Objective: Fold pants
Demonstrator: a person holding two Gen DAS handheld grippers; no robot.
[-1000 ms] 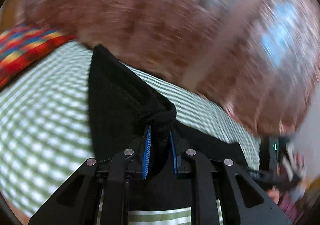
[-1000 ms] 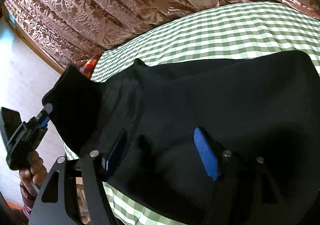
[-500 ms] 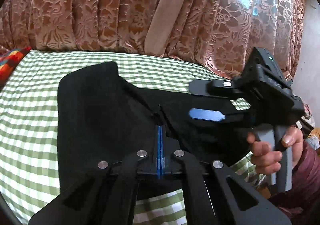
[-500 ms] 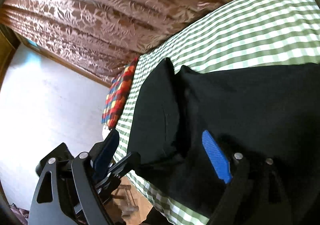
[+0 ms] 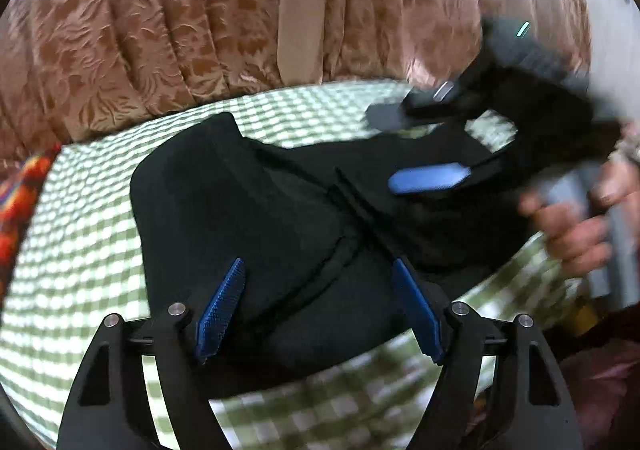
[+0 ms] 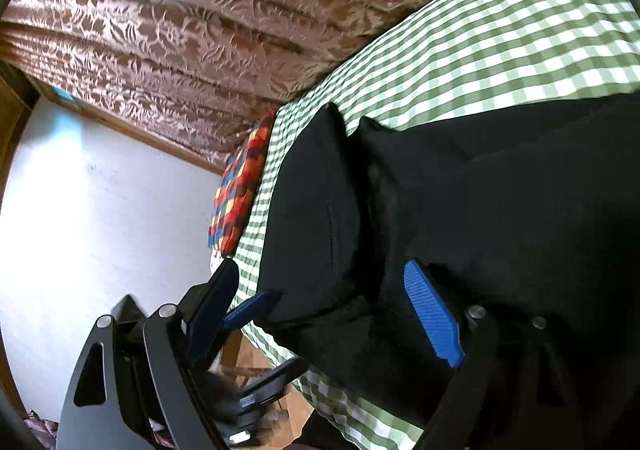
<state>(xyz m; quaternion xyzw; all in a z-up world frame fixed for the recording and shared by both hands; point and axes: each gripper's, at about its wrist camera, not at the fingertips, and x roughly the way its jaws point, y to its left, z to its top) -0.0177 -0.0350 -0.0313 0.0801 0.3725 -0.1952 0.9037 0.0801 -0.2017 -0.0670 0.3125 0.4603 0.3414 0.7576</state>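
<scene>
Through the left wrist camera, the left gripper (image 5: pixel 318 306) is hovering over the near edge of the bed (image 5: pixel 84 250), its jaws having just been opening; they are standing wide now, released, with the black pants (image 5: pixel 256 218) lying beneath and between them but no pad pressing on the cloth. The pants are resting in overlapped layers near the bed's front edge, a fold line running diagonally across them, which suggests a fold has been laid down and let go. Further off, blurred, the right gripper (image 5: pixel 420 148) is hanging over the far side of the pants, held in a hand (image 5: pixel 576 226), its jaws also apart and empty.

Through the right wrist camera, the right gripper (image 6: pixel 324 310) is spreading wide above the same dark cloth, gripping nothing. This view is showing what the other only hints at: a bright patterned cushion (image 6: pixel 240 194) at the bed's far corner, the white wall (image 6: pixel 100 218), and the left gripper (image 6: pixel 260 334) poking in low beside the bed's edge. The brown curtain (image 6: pixel 180 42) is backing both views.
</scene>
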